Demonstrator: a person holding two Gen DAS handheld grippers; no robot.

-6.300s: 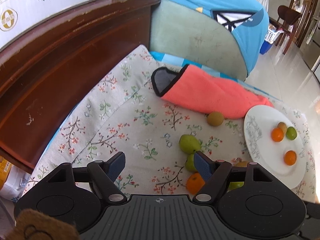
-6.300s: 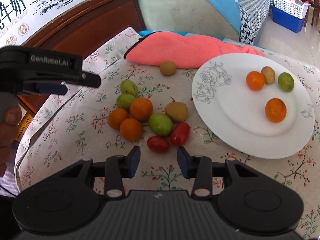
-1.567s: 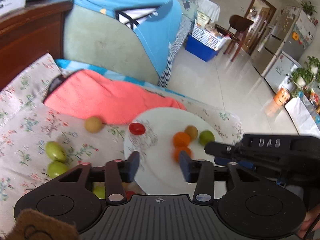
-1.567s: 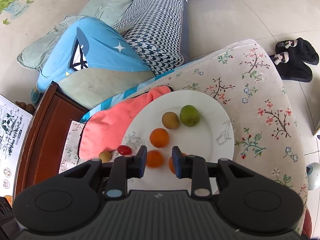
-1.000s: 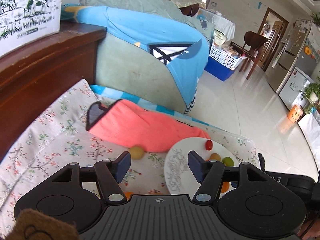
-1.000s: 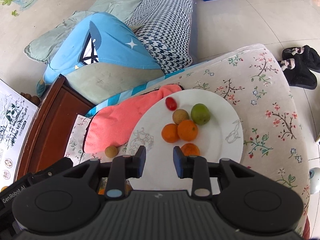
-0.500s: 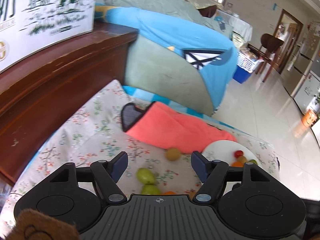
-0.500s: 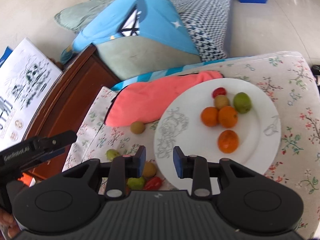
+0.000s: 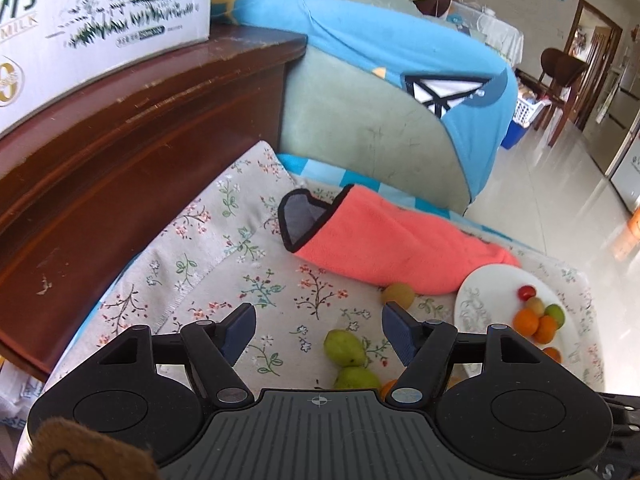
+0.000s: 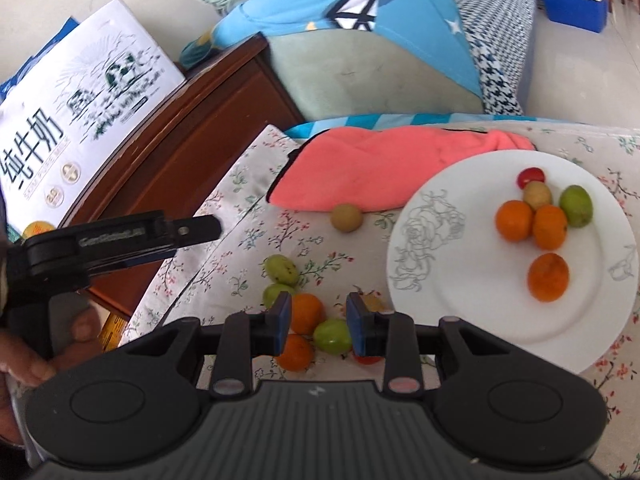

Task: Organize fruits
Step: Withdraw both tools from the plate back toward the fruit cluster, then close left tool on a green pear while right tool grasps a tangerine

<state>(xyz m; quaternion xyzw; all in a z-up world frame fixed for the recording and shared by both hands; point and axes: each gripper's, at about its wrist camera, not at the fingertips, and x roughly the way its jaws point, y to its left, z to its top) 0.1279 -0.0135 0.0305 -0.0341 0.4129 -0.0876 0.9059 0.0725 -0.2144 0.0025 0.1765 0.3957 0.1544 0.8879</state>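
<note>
Since half a second ago the right gripper (image 10: 316, 322) has dropped closer to the loose fruit; the left gripper (image 9: 318, 330) has pulled back slightly, wide view unchanged.

Plate (image 10: 472, 320), white, on the floral tabletop (image 10: 248, 216): six fruits. Three oranges (image 10: 514, 221), one green fruit (image 10: 575, 205), one tan fruit (image 10: 537, 195), one red tomato (image 10: 531, 176).

Loose on the cloth: one tan fruit (image 10: 346, 218) just beside the pink towel (image 10: 376, 168); a cluster of three green fruits (image 10: 281, 269), two oranges (image 10: 306, 313), a red one and a tan one partly hidden behind the right fingers (image 10: 357, 322).

Right gripper: fingers moderately apart, holding nothing, hovering over the cluster with a green fruit (image 10: 332, 335) showing between them.

Left gripper: fingers spread wide, holding nothing, held above the cloth; seen level at the left in the right wrist view (image 10: 120, 240), a hand (image 10: 44, 356) on its grip.
</note>
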